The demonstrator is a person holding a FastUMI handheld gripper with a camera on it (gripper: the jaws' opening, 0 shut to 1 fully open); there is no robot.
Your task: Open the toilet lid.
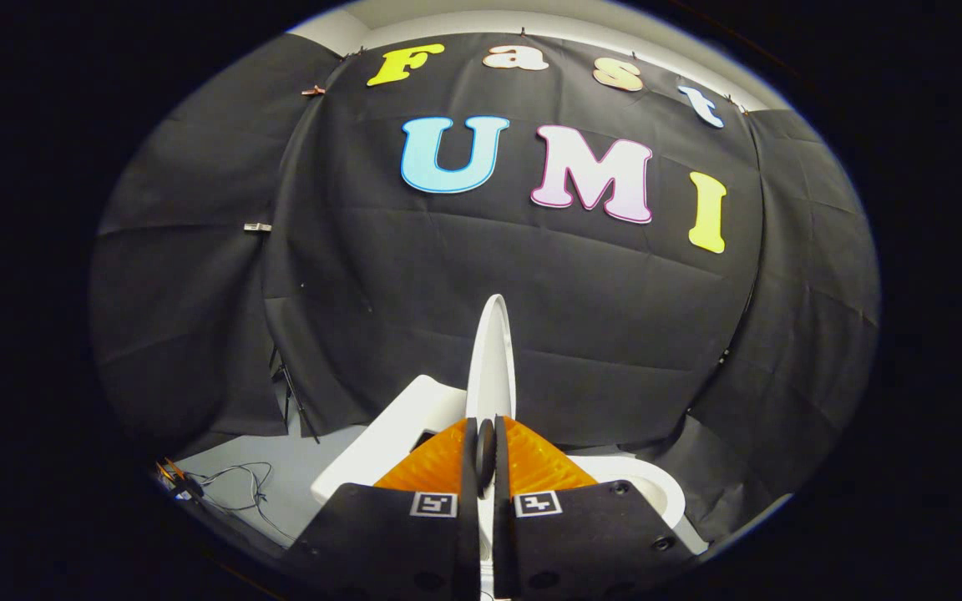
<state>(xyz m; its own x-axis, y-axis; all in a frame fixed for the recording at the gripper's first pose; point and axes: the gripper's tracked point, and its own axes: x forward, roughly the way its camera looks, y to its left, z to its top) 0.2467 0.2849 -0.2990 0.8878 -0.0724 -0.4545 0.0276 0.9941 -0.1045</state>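
Clamped edge-on between the two ribbed fingertips point(448, 459) of the gripper point(488, 451): toilet lid point(491, 367), thin, smooth, glossy white, standing upright as a narrow rounded blade. Left of the lid, blocky white tank point(397, 430); right of it, curved bowl rim point(648, 488). Farther left, grey floor point(281, 476) with looping cables point(235, 484). Beyond the lid, creased black cloth wall point(364, 267).

The gripper point(488, 446) pinches the raised lid point(491, 367) edge-on between its fingers; the bowl point(652, 492) sits below, cables point(235, 484) apparently on the floor.
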